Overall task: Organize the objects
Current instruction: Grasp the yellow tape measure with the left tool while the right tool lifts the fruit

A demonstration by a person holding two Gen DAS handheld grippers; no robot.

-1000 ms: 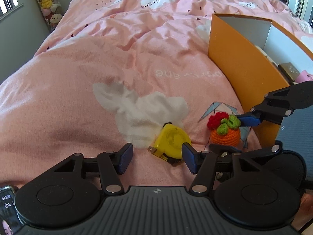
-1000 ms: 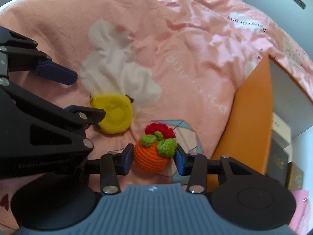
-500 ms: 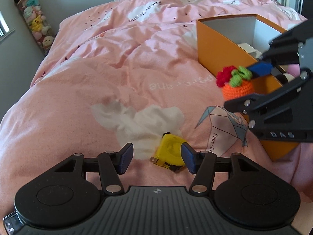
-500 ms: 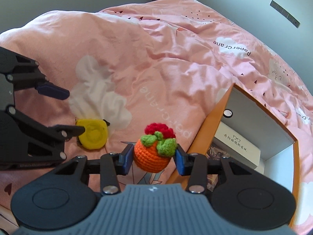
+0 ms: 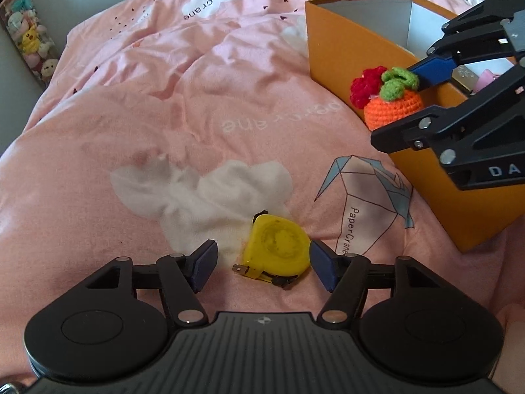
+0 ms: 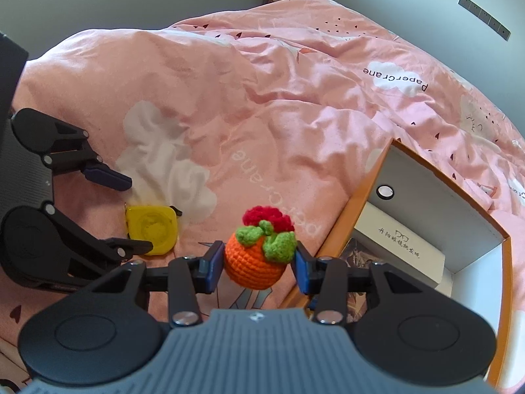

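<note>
A yellow tape measure [image 5: 279,249] lies flat on the pink duvet [image 5: 164,105]. My left gripper [image 5: 262,264] hangs over it with its jaws opening; the tape measure sits between the pads, nearer the right one, and neither pad presses on it. My right gripper [image 6: 257,266] is shut on an orange crocheted toy [image 6: 254,261] with green leaves and a red top, lifted off the bed beside the near wall of the orange box [image 6: 331,236]. The left wrist view shows that toy [image 5: 392,105] against the box's outer wall [image 5: 347,55]. The right wrist view shows the tape measure [image 6: 151,229] and the left gripper [image 6: 126,215].
The orange box with white inner walls [image 6: 426,203] holds a white printed carton [image 6: 397,243] and some darker packets. A pink item [image 5: 485,77] shows inside it too. A shelf of soft toys [image 5: 23,42] stands by the far wall. The duvet is rumpled.
My right gripper lifted the crocheted toy off the duvet and carried it toward the orange box. My left gripper's jaws widened around the tape measure and it sank a little closer.
</note>
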